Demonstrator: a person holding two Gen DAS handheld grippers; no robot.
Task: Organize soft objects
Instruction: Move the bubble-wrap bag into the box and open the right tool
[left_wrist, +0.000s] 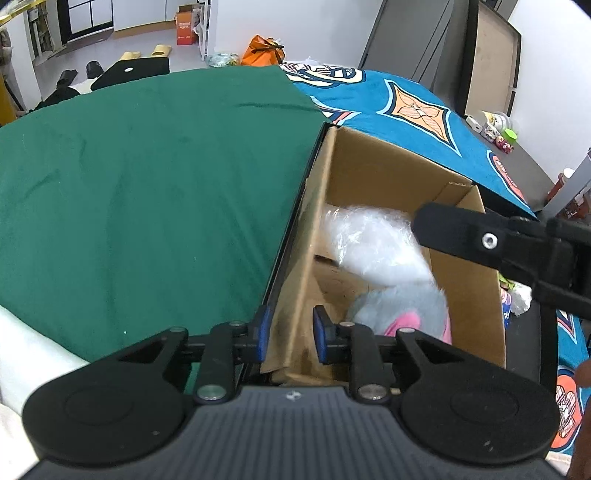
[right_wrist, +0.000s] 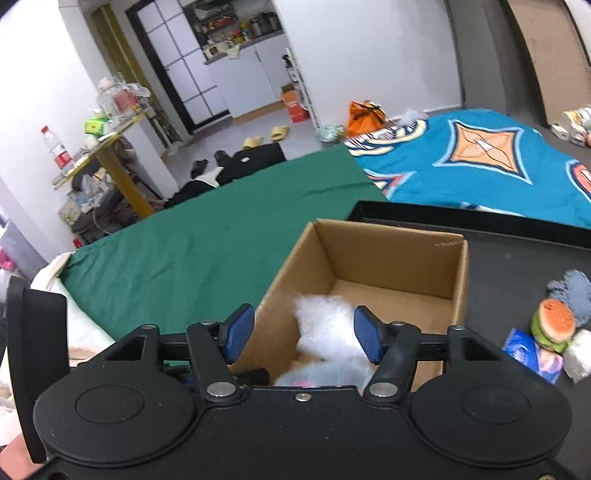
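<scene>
Two grippers are working over one open cardboard box (right_wrist: 373, 258), which sits on a dark grey tabletop (right_wrist: 517, 273) with a raised black edge along its far side. The left gripper (left_wrist: 288, 334) has its blue pads either side of the box's near-left wall, jaws only a narrow gap apart, and the cardboard looks pinched between them, though I can't quite see the pads pressing on it. The right gripper (right_wrist: 303, 332) hangs over the box with its jaws spread wide and nothing between them.

Inside the box, at the near end, there's a fluffy white plush in clear plastic wrap (left_wrist: 373, 243) and just in front of it a pale blue plush with pink on it (left_wrist: 406, 310). The far half of the box floor is bare cardboard.

More soft stuff lies on the table to the right of the box: a burger plush (right_wrist: 554, 325), a grey-blue fuzzy thing (right_wrist: 572, 291) behind it, a blue packet (right_wrist: 524, 349) and a small white puff (right_wrist: 578, 354), all bunched close together.

Left of the table is a bed under a green sheet (right_wrist: 207, 254), with a bright blue patterned blanket (right_wrist: 480, 162) further back. Beyond that, pale floor with yellow slippers (right_wrist: 266, 136), an orange bag (right_wrist: 365, 116), an orange carton (right_wrist: 293, 103) and white cabinets (right_wrist: 243, 77). A cluttered yellow-legged side table (right_wrist: 107, 147) with a water bottle (right_wrist: 57, 149) stands far left.
</scene>
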